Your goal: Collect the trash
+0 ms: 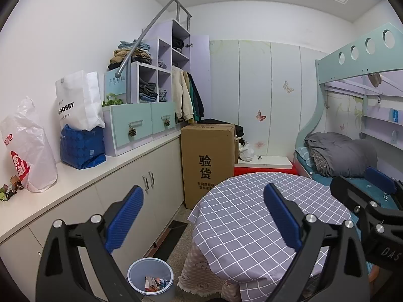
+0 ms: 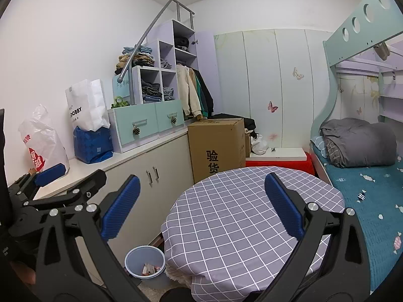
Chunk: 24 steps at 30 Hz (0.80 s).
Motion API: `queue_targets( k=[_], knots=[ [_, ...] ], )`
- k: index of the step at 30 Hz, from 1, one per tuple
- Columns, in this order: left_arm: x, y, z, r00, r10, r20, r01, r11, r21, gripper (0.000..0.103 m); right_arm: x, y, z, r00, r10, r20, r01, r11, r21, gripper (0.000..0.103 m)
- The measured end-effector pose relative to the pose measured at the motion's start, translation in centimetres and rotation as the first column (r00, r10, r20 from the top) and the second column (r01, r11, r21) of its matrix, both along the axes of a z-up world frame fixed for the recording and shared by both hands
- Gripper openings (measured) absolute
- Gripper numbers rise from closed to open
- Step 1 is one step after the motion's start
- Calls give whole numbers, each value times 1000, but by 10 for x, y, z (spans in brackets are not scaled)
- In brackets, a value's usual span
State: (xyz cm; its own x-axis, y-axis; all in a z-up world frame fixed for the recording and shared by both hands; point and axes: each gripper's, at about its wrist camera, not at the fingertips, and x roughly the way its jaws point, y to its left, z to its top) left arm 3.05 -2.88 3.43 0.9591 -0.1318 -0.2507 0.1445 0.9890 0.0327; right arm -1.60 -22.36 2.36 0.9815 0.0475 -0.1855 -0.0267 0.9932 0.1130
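Observation:
A small blue-grey bin (image 1: pixel 150 279) stands on the floor between the cabinet and the round table, with crumpled paper scraps (image 1: pixel 154 284) inside; the right wrist view shows the bin (image 2: pixel 145 261) too. More wrappers (image 1: pixel 10 192) lie on the counter at far left, beside a white plastic bag (image 1: pixel 27 146). My left gripper (image 1: pixel 204 216) is open and holds nothing, raised above the table's left edge. My right gripper (image 2: pixel 201 206) is open as well, with nothing between its fingers, over the checked tablecloth (image 2: pixel 239 214). Each gripper appears at the edge of the other's view.
A long white cabinet (image 1: pixel 141 183) runs along the left wall with bags and a drawer unit (image 1: pixel 138 123) on top. A tall cardboard box (image 1: pixel 207 161) stands behind the table. A bunk bed (image 2: pixel 365 176) with a grey quilt fills the right side.

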Motion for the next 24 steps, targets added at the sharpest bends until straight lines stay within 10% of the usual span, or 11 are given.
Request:
queue_targets(
  k=[24],
  knots=[
    [6,2,-6,1000,-13,-12,13,1000,3,94,5,5,-6,1000,2,-15,-1,1000,9,97]
  ],
)
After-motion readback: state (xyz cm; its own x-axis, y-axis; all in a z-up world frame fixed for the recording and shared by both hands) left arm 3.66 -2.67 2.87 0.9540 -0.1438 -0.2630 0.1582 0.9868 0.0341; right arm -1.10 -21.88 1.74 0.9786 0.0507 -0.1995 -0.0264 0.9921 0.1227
